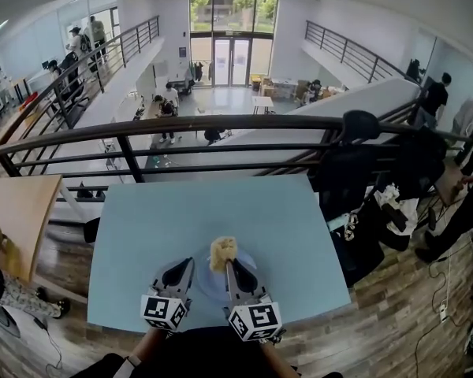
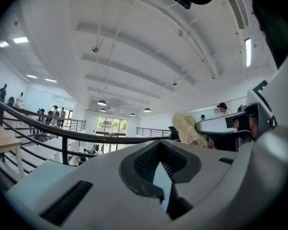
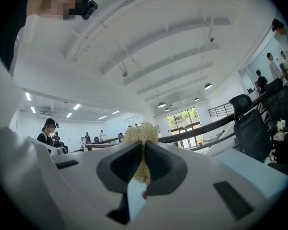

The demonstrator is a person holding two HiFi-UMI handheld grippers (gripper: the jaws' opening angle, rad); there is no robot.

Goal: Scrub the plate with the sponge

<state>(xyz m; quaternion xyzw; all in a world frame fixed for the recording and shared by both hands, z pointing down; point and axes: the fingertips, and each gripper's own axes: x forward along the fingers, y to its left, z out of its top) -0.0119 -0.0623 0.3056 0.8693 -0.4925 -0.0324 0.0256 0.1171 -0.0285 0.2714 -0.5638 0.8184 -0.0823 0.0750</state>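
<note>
**Both claws busy at the plate, near edge of the surface**

The plate [image 1: 209, 288] lies close to the near edge of the pale blue surface [image 1: 142, 235], about midway along that edge. Beyond the plate, and to its left and right, the surface is bare all the way to its edges, so the open room lies ahead and to both sides. Past the far edge from the plate runs a dark railing [image 1: 221, 124]. Off to the plate's left, apart from my surface, stands a wooden table [image 1: 16, 211].

My right claw [image 1: 230, 264] is clenched on the sponge [image 1: 223, 250], which hangs over the far part of the plate. In the right gripper view the pads of the claw [image 3: 143, 152] press the sponge [image 3: 140, 133] from both sides, and its fuzzy yellow end sticks out past the tips. Its long axis seems to run along my jaws, pointing away from me toward the railing.

My left claw [image 1: 183, 264] sits at the plate's left rim. In the left gripper view the claw [image 2: 162, 162] is nearly closed, with a thin pale blue edge [image 2: 163, 183] between the pads, which looks like the plate's rim in my grasp. From there the sponge [image 2: 188, 131] shows just to the right.
</note>
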